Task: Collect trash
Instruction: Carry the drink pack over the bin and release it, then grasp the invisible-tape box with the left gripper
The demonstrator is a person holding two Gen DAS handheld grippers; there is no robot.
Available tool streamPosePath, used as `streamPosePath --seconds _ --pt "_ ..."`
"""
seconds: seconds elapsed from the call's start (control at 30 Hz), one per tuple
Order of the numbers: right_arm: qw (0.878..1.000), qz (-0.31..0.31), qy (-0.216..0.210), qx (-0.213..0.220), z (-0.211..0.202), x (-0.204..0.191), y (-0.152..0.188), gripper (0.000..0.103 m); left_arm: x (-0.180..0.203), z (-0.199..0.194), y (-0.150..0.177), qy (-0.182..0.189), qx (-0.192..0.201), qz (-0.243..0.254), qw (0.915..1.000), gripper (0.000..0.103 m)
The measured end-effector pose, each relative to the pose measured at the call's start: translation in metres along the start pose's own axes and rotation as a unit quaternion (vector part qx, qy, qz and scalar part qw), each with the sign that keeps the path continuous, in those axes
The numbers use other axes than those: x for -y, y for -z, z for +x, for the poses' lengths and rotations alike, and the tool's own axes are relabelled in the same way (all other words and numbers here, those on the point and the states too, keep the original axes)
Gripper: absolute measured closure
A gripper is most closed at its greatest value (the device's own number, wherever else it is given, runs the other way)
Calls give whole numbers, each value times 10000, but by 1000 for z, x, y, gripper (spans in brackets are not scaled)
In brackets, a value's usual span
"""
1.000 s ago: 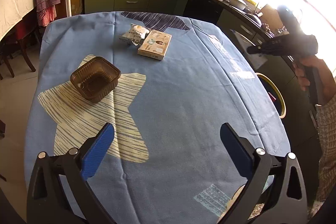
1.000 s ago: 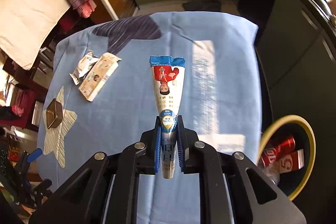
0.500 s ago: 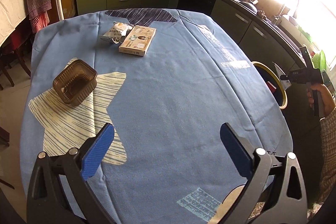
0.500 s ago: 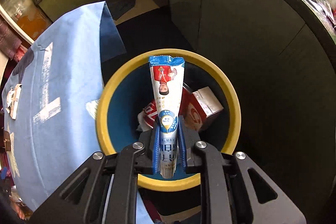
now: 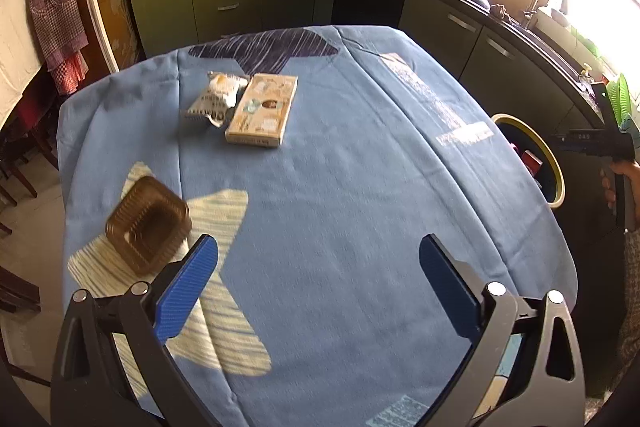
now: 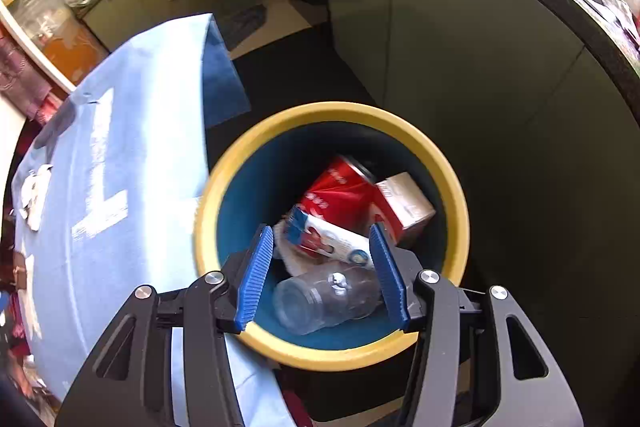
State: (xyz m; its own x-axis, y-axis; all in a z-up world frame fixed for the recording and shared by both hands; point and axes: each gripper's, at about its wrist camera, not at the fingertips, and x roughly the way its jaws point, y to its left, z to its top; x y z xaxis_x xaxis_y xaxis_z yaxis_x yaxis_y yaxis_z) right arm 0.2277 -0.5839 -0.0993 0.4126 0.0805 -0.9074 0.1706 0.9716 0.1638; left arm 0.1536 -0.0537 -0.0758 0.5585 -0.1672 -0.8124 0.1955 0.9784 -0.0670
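Note:
My right gripper (image 6: 322, 267) is open and empty, directly above the yellow-rimmed blue bin (image 6: 224, 183). The blue-and-white cone wrapper (image 6: 328, 239) lies inside the bin on a red can (image 6: 340, 187), a red-and-beige carton (image 6: 404, 203) and a clear plastic bottle (image 6: 324, 299). My left gripper (image 5: 318, 279) is open and empty above the near side of the table. On the blue cloth lie a brown plastic tray (image 5: 148, 223), a crumpled white wrapper (image 5: 214, 99) and a flat beige box (image 5: 264, 111). The bin (image 5: 552, 163) shows beside the table's right edge.
The blue tablecloth (image 5: 340, 187) has pale star prints. Dark green kitchen cabinets (image 5: 224, 3) run along the back and right. Wooden chairs (image 5: 16, 163) stand to the left. The right gripper and the hand holding it (image 5: 600, 147) show at the far right.
My right gripper has opened and the cone wrapper has dropped into the bin. The left gripper has shifted, bringing the tray closer to its left finger.

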Motion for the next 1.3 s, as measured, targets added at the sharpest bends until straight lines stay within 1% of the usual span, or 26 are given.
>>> streamPosePath --seconds 0.03,0.1,0.2,0.27,0.33,0.4,0.53,0.63,0.97,1.3 --pt "10000 -59 -63 15 -3 -5 3 48 -2 4 -11 58 -19 45 10000 7" --pt "9998 -163 -151 7 -4 -16 5 48 -7 15 -33 377 -85 101 9992 7" --pt "9992 -298 -247 -22 -2 -30 7 48 -17 41 -63 631 -354 49 9974 7" --pt "9989 -367 -289 -30 -3 -37 10 46 -20 55 -77 656 -437 121 9968 7" --pt "9986 -405 -323 -45 -4 -40 12 44 -24 68 -87 606 -550 121 9966 8" --pt "9986 -413 -318 -63 -1 -41 14 44 -28 82 -96 653 -711 49 9953 13" --pt "9986 -382 -338 -146 8 -38 15 44 -35 103 -106 779 -963 -47 9923 17" --pt "9985 -356 -352 -209 15 -37 16 44 -39 112 -113 741 -1027 -33 9919 17" --pt "9982 -350 -378 -306 26 -36 18 44 -48 145 -136 373 -1210 32 9919 17" --pt "9981 -310 -411 -326 27 -31 19 44 -43 164 -131 60 -1508 93 9885 17"
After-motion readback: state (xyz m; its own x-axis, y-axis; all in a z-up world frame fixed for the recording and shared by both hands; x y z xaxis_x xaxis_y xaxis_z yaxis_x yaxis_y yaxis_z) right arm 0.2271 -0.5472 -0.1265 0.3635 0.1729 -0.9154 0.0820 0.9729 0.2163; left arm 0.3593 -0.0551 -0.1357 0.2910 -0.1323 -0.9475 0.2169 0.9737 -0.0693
